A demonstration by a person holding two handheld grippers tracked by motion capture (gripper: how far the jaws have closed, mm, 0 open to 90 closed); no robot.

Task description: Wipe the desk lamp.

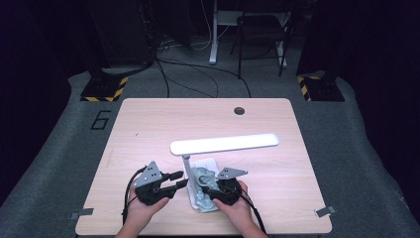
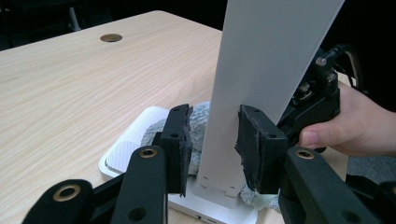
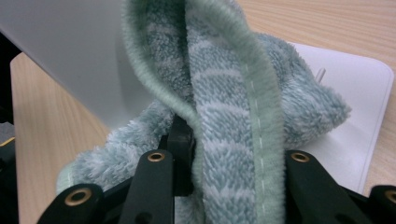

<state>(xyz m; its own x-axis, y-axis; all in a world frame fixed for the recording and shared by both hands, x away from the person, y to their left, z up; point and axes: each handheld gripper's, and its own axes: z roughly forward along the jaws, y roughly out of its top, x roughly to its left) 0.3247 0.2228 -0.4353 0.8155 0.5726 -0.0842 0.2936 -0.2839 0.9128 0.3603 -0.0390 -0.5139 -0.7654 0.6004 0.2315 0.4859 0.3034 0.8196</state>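
A white desk lamp stands at the table's front middle, its long head (image 1: pixel 224 144) level above its flat base (image 1: pixel 212 163). A pale green towel (image 1: pixel 203 182) lies crumpled on that base. My left gripper (image 1: pixel 182 179) reaches in from the left, and in the left gripper view its pads (image 2: pixel 180 140) sit against both sides of the lamp's flat white stem (image 2: pixel 261 56). My right gripper (image 1: pixel 209 191) is at the towel's right side. In the right gripper view a thick fold of towel (image 3: pixel 233 93) rises between its jaws, gripper (image 3: pixel 229 140) shut on it.
The wooden table (image 1: pixel 148 124) has a round cable hole (image 1: pixel 239 110) near its far edge. The hand holding the other gripper (image 2: pixel 355 126) is close behind the stem. Chairs, cables and stands sit on the floor beyond the table.
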